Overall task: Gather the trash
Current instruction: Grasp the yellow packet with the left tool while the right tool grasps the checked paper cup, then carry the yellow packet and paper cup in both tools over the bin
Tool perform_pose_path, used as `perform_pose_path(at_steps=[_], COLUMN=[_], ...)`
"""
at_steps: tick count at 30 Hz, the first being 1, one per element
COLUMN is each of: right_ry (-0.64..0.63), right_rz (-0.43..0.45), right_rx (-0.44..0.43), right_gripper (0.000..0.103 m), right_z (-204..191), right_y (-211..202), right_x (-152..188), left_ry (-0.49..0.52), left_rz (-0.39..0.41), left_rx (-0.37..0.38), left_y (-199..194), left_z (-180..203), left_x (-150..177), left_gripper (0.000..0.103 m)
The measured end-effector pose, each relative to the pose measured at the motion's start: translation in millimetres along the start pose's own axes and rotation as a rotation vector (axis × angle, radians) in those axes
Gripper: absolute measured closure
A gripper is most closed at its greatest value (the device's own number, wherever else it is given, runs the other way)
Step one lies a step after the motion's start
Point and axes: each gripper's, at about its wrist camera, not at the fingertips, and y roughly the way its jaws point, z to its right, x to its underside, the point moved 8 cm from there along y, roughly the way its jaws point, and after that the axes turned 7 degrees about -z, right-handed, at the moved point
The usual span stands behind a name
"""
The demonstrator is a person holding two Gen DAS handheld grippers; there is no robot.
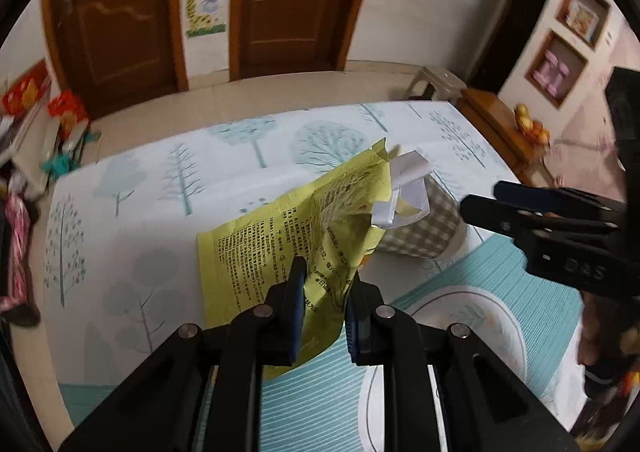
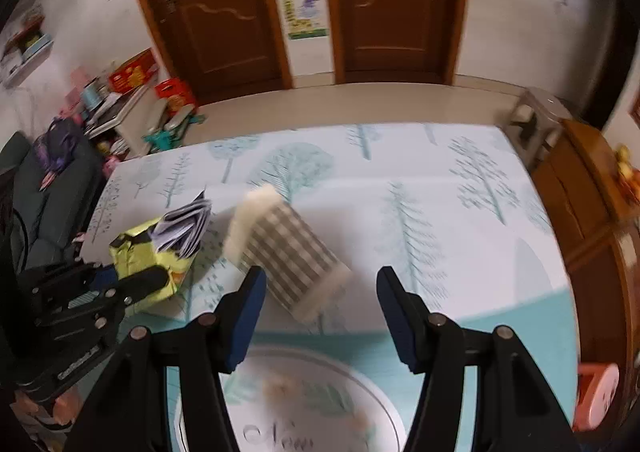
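Note:
My left gripper (image 1: 326, 280) is shut on the lower edge of a crumpled yellow printed wrapper (image 1: 280, 228), held above the table. White folded paper (image 1: 404, 191) rests against the wrapper's top edge. Just behind the wrapper stands a grey checked fabric bin (image 1: 424, 228). In the right wrist view the bin (image 2: 288, 252) looks tilted and blurred, its cream rim to the upper left. My right gripper (image 2: 320, 280) hovers open over the bin's near end, its pads not pressing on it. The same view shows the left gripper (image 2: 132, 280) at the left, holding the wrapper (image 2: 136, 248) and the paper (image 2: 184, 228).
The table wears a tree-print cloth (image 2: 440, 203) with a teal striped band and a white round print (image 2: 304, 404) near me. A wooden cabinet (image 2: 592, 236) stands along the right, with a stool (image 2: 532, 123) behind it. A pink object (image 2: 596, 392) sits low right. Clutter fills the left floor.

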Motion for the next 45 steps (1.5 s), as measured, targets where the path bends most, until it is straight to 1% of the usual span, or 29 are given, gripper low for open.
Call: perform_pose_path(at_steps=[3,4,6,7,12,13,15,17,20,22,23,24,25,26,27,29,32,34,37,41,42,43,45], right_ry=[-0.044,-0.055,-0.081,-0.092,-0.071,-0.071,-0.066,-0.062,-0.062,-0.044,-0.035,-0.024,-0.014,-0.010,-0.002,0.002,-0.007,0.014,0.063,0.116,0.128,0.136,0.142], right_rz=[-0.031,-0.045,-0.064,-0.070,-0.106,-0.115,-0.171,-0.206,-0.227,-0.215,-0.213,-0.206,-0.197,-0.191,-0.174,-0.168,-0.154,-0.130,-0.080,-0.006,0.018,0.032,0.056], right_rx=[-0.029,-0.026,0.026,0.037,-0.005,-0.010,-0.038,-0.055,-0.052,-0.075,-0.086,-0.092,-0.105,-0.112,-0.123,-0.137,-0.147,-0.170,-0.205,-0.227,-0.225,-0.227,-0.223], right_gripper=[0.045,0.045,0.045,0.045,0.044,0.043,0.037,0.033,0.031,0.035,0.039,0.046,0.049,0.062,0.063,0.064,0.065,0.066,0.066,0.066,0.069,0.074,0.074], right_z=[-8,-9,-5,-5,-2,-2,-4,-5,-7,-9,-9,-9,-10,-11,-13,-16,-25,-28,-28,-22,-19,-16,-11], right_y=[19,26,43,48,63,65,74,80,84,81,79,76,72,68,61,54,41,26,-6,-59,-77,-87,-112], right_x=[-13,-16,-24,-26,-36,-37,-36,-36,-38,-38,-38,-36,-34,-32,-29,-20,1,15,41,85,104,116,149], left_ry=[-0.035,-0.044,-0.064,-0.072,-0.105,-0.108,-0.116,-0.123,-0.129,-0.135,-0.136,-0.137,-0.136,-0.135,-0.133,-0.127,-0.115,-0.108,-0.103,-0.116,-0.120,-0.125,-0.139], left_rz=[0.007,0.010,0.011,0.010,0.012,0.010,0.005,0.003,0.005,0.006,0.006,0.007,0.008,0.010,0.012,0.012,0.017,0.022,0.027,0.038,0.040,0.044,0.052], left_rx=[0.006,0.006,0.012,0.016,0.027,0.029,0.037,0.044,0.054,0.062,0.064,0.067,0.069,0.071,0.074,0.077,0.082,0.084,0.095,0.120,0.126,0.131,0.136], left_y=[-3,-4,-5,-6,-7,-6,-6,-6,-4,-6,-7,-9,-11,-13,-16,-20,-33,-42,-63,-96,-103,-112,-130], left_z=[-13,-16,-22,-25,-37,-38,-41,-40,-42,-42,-42,-41,-40,-39,-37,-33,-20,-12,8,44,54,66,88], left_x=[0,1,2,1,0,1,1,0,-2,-1,-1,0,0,1,2,6,15,22,40,73,83,96,123], left_gripper=[0.088,0.088,0.088,0.088,0.088,0.088,0.088,0.088,0.088,0.088,0.088,0.088,0.088,0.088,0.088,0.088,0.088,0.088,0.088,0.088,0.088,0.088,0.088])
